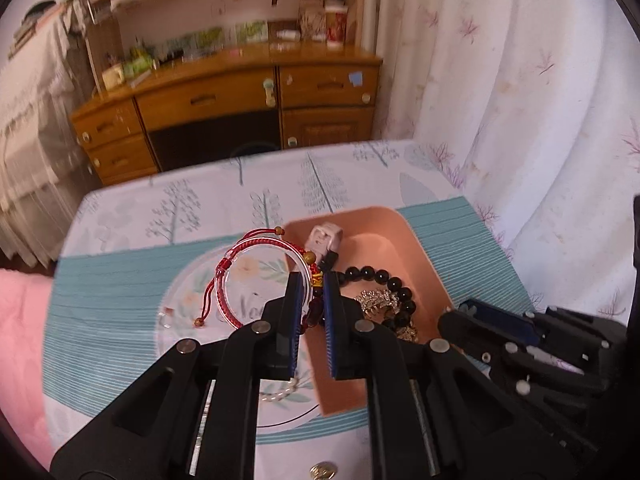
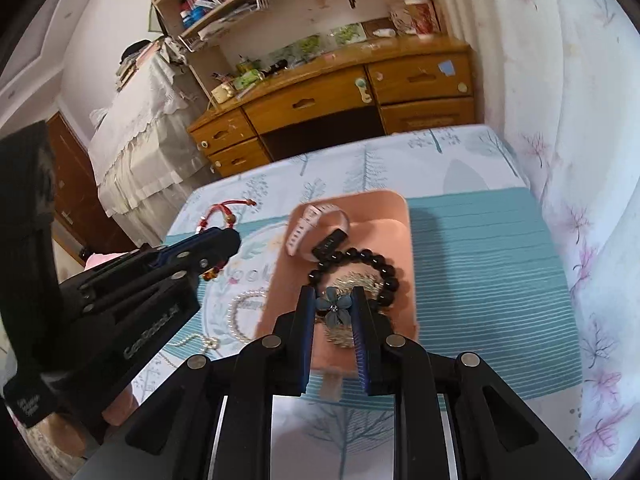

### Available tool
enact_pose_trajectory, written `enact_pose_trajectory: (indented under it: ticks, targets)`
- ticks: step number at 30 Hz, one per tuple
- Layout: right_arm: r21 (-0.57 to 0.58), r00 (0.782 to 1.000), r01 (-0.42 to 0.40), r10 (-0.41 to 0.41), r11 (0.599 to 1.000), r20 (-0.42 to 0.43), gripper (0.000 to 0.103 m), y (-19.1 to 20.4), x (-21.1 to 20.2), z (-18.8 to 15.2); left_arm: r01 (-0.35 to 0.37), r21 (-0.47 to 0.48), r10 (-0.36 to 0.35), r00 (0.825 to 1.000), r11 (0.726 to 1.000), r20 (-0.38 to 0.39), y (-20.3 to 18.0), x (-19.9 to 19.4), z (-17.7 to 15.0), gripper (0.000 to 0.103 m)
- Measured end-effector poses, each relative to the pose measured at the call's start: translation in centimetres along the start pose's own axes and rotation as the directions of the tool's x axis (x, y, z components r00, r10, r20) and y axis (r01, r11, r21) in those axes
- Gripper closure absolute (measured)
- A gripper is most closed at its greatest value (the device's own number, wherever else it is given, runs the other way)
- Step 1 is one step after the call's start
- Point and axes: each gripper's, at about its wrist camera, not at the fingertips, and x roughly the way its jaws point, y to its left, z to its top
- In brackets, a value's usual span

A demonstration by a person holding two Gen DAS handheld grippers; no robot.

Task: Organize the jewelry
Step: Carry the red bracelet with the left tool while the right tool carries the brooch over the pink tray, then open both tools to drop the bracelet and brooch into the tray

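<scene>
My left gripper (image 1: 311,280) is shut on a red cord bracelet (image 1: 240,264) with gold beads and holds it lifted at the left rim of the pink tray (image 1: 416,252). The tray holds a black bead bracelet (image 1: 390,284), a pale pink smart band (image 1: 324,240) and a gold leaf brooch (image 1: 378,302). My right gripper (image 2: 333,300) is shut on a blue flower ornament (image 2: 334,305) above the tray (image 2: 400,248), over the gold brooch (image 2: 360,280) and beside the black bead bracelet (image 2: 372,264). The red bracelet (image 2: 220,216) and left gripper (image 2: 216,248) show at the left.
A teal striped mat (image 2: 480,264) lies under the tray on a tree-print tablecloth (image 1: 240,196). A pearl necklace (image 2: 240,312) lies left of the tray. A gold coin (image 1: 323,471) lies near the front edge. A curtain (image 1: 540,100) hangs right; a wooden desk (image 1: 240,96) stands behind.
</scene>
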Motion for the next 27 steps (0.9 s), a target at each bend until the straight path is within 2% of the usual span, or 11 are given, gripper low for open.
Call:
enact_pose_trajectory:
  ticks: [7,11,14,17,18,19,20,22,24,27]
  targets:
    - [-0.022,0.998,-0.027,0.026,0.999,-0.055,0.085,-0.8,4.0,-0.9,0.007,-0.015,-0.008,0.998,1.000,-0.062,0.2,4.4,-0.9,0.095]
    - [-0.067,0.998,0.010,-0.015,0.998,-0.062,0.085,-0.1,6.0,-1.4,-0.014,-0.013,0.013,0.997,1.000,-0.082,0.5,5.9,-1.4,0.095]
    - [-0.081,0.997,0.022,-0.028,0.996,-0.074,0.085,0.4,6.8,-1.8,-0.001,-0.024,-0.001,0.997,1.000,-0.082,1.0,5.9,-1.5,0.094]
    - [-0.085,0.997,0.028,-0.034,0.996,-0.073,0.075,0.8,7.2,-1.8,0.026,-0.034,-0.030,0.994,0.999,-0.102,1.4,5.9,-1.5,0.092]
    - [-0.084,0.997,0.032,-0.038,0.996,-0.067,0.072,0.8,6.9,-1.9,0.030,-0.039,-0.034,0.993,0.999,-0.115,1.5,6.0,-1.5,0.087]
    - [-0.083,0.997,0.037,-0.042,0.996,-0.058,0.071,0.8,6.7,-1.9,0.036,-0.044,-0.041,0.992,0.998,-0.123,1.6,5.9,-1.6,0.078]
    - [-0.085,0.998,0.040,-0.044,0.996,-0.050,0.071,0.8,6.5,-1.9,0.048,-0.054,-0.054,0.991,0.997,-0.123,1.7,5.8,-1.7,0.073]
    - [-0.088,0.998,0.039,-0.043,0.995,-0.042,0.071,1.2,5.9,-1.9,0.047,-0.060,-0.053,0.993,0.997,-0.108,2.0,5.1,-1.8,0.055]
    - [-0.095,0.999,0.037,-0.040,0.995,-0.035,0.071,1.6,5.2,-2.0,0.046,-0.059,-0.051,0.995,0.997,-0.087,2.3,4.1,-2.0,0.051]
    - [-0.122,0.999,0.041,-0.044,0.992,-0.022,0.070,2.7,3.9,-2.3,0.044,-0.048,-0.048,0.995,0.998,-0.083,2.6,2.6,-2.4,0.051]
